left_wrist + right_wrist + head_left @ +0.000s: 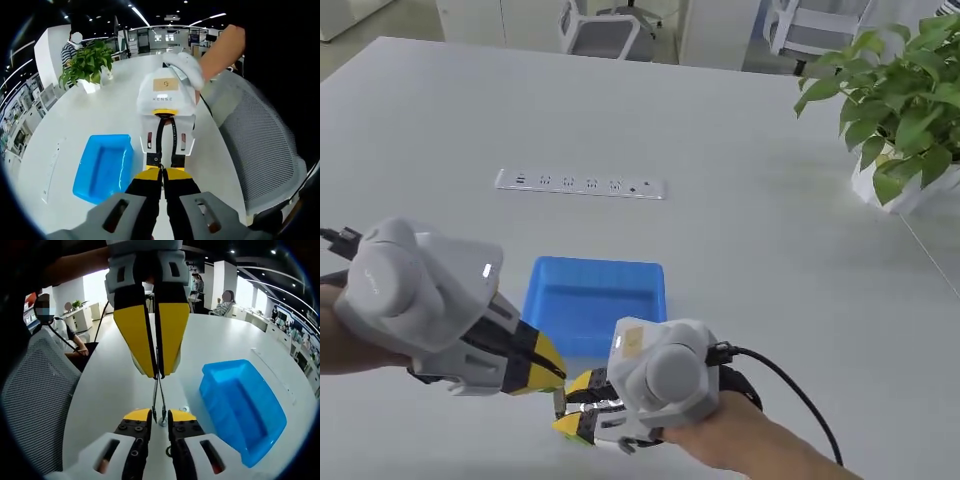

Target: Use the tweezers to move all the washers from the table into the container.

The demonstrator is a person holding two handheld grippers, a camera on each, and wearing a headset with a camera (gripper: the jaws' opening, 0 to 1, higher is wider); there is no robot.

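Thin metal tweezers run between my two grippers, which face each other just above the table's near edge. My left gripper is shut on the tweezers' rear end, and its yellow jaws come down from the top of the right gripper view. My right gripper has its jaws pressed against both arms of the tweezers near the tips. A small washer lies on the table at the tips, and another washer sits just to the side. The blue container stands right behind the grippers, with nothing visible inside.
A white power strip lies farther back on the grey table. A potted plant stands at the far right edge. A mesh office chair is beside the table's near edge. People sit at desks in the background.
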